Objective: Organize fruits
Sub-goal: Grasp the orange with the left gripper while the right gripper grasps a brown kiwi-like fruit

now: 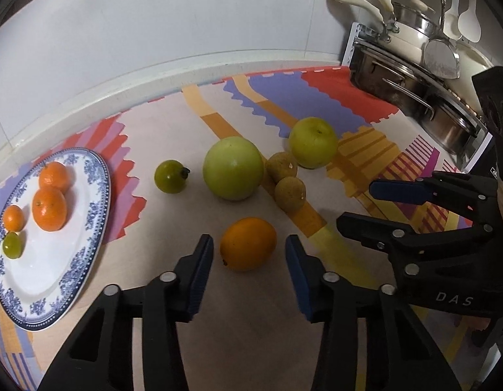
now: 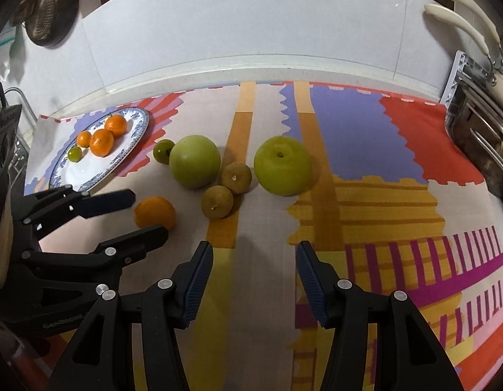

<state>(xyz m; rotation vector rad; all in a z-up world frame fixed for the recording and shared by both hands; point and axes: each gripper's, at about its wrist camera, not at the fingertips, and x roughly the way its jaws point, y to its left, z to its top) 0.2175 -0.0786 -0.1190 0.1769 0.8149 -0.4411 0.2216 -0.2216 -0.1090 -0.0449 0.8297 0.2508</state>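
A blue-and-white plate at the left holds three small oranges and a small green fruit. On the patterned mat lie an orange, two large green apples, a small green fruit and two brown fruits. My left gripper is open, its fingers on either side of the orange. My right gripper is open and empty over the mat, to the right of the orange.
Steel pots and pans with cream handles stand on a rack at the right. A white tiled wall runs behind the mat. A dark pan hangs at the upper left in the right wrist view.
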